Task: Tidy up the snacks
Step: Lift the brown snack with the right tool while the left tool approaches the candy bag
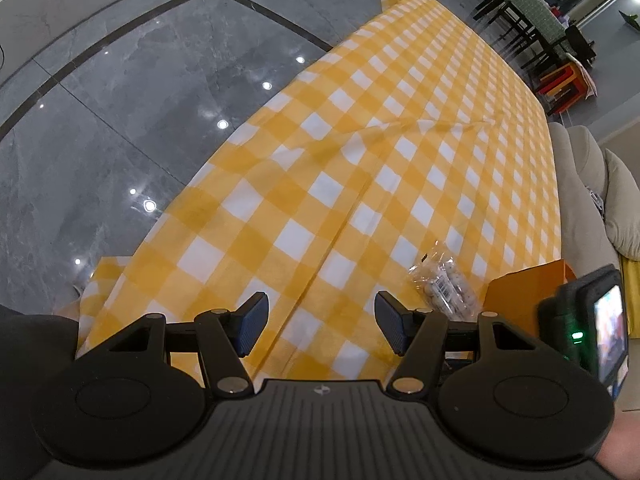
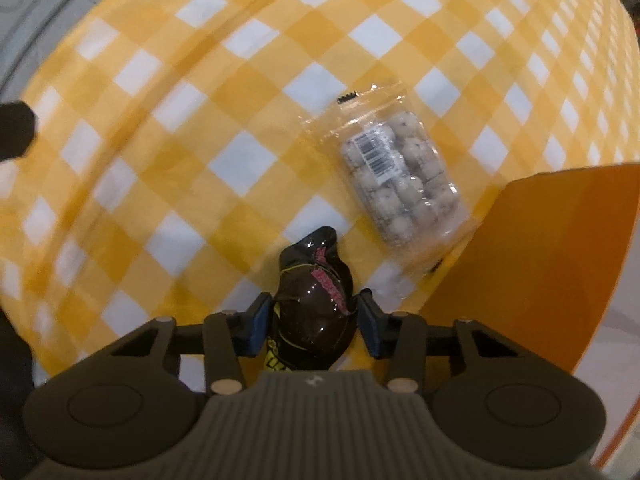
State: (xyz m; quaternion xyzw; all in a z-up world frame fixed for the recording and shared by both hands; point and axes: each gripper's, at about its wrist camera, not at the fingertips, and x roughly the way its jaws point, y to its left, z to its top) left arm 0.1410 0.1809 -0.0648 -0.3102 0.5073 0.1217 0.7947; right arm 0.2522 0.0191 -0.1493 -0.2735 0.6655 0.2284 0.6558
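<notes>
snacks: 1 clear bag [image 2: 400, 172], 1 dark packet [image 2: 316, 312] | right gripper [image 2: 314, 328] fingers pinching dark packet | left gripper [image 1: 320, 324] fingers spread, empty

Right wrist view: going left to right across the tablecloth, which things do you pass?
Dark snack packet between the right tool's fingers → clear bag of pale round snacks → orange box at the right edge.

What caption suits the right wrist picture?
Right gripper closes around dark snack packet beside clear bag of pale balls.
</notes>
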